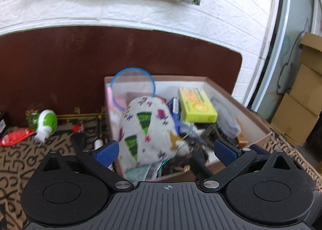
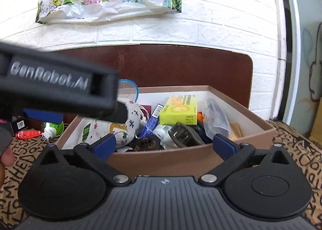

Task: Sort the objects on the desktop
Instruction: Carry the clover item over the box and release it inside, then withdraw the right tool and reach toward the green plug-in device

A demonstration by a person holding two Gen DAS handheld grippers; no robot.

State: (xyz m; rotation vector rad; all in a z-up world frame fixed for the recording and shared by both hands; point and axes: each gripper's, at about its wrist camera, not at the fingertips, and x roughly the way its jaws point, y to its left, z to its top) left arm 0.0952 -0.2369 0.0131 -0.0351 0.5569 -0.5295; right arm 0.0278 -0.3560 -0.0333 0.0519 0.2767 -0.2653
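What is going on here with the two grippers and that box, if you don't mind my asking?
A person is sorting desk clutter into a cardboard box with a handheld gripper in each hand. Both the left gripper and the right gripper have open jaws gripping nothing. The box already holds a patterned white pouch, a yellow carton and more. A green-and-white gadget remains outside.

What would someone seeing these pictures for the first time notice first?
Probably the brown cardboard box crammed with odds and ends, on the letter-patterned cloth by the brick-patterned wall. A white fabric pouch with colourful prints bulges at its near left, and a bright yellow carton lies further back. Both grippers hover open before it.
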